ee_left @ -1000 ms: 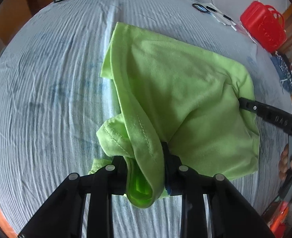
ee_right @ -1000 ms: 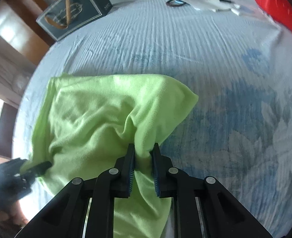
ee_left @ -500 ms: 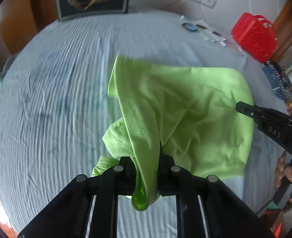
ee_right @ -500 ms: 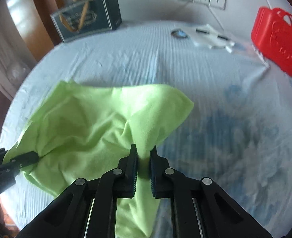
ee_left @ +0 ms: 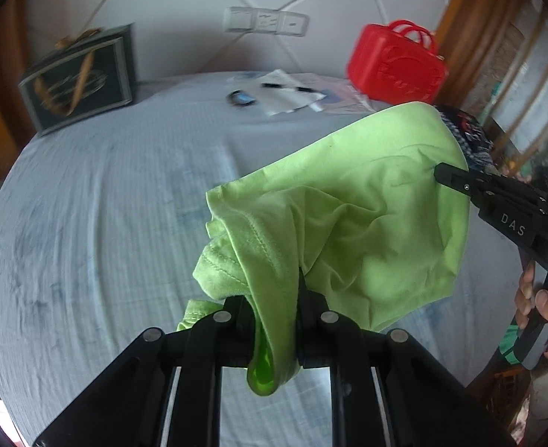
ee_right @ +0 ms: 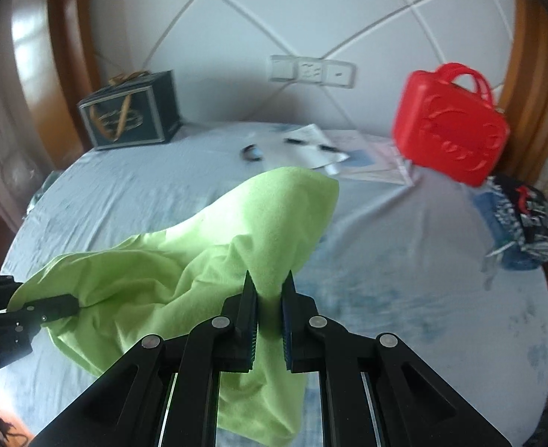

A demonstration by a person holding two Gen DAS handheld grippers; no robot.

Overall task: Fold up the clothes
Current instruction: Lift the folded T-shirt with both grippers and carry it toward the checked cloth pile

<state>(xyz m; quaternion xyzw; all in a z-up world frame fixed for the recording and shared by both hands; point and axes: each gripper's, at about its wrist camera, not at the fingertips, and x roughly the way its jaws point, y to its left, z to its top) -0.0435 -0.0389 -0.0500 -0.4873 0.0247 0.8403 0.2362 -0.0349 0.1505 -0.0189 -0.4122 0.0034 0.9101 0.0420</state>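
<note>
**Green shirt lifted off the bed between both tongs**

Above the bed (ee_left: 88,223), left of the red case (ee_left: 397,67), the lime-green shirt (ee_left: 348,223) hangs in the air, pinched at two places. The left tongs (ee_left: 274,320) are clamped on a bunched, stitched hem of the shirt, with a loop of cloth sagging below the jaws. Further right, the right tongs (ee_right: 268,298) are closed on a thick fold of the shirt's body, a hand (ee_left: 545,309) gripping their handle.

A second ago the shirt lay mostly flat on the bed sheet with only its near edge raised. Half a second ago its far edge had begun to rise. Now almost all of it is clear of the sheet and both cameras tilt up toward the wall. That reads as a lift, probably to shake the shirt out or to carry one half over the other; the shirt is crumpled, not yet a neat fold.
</note>
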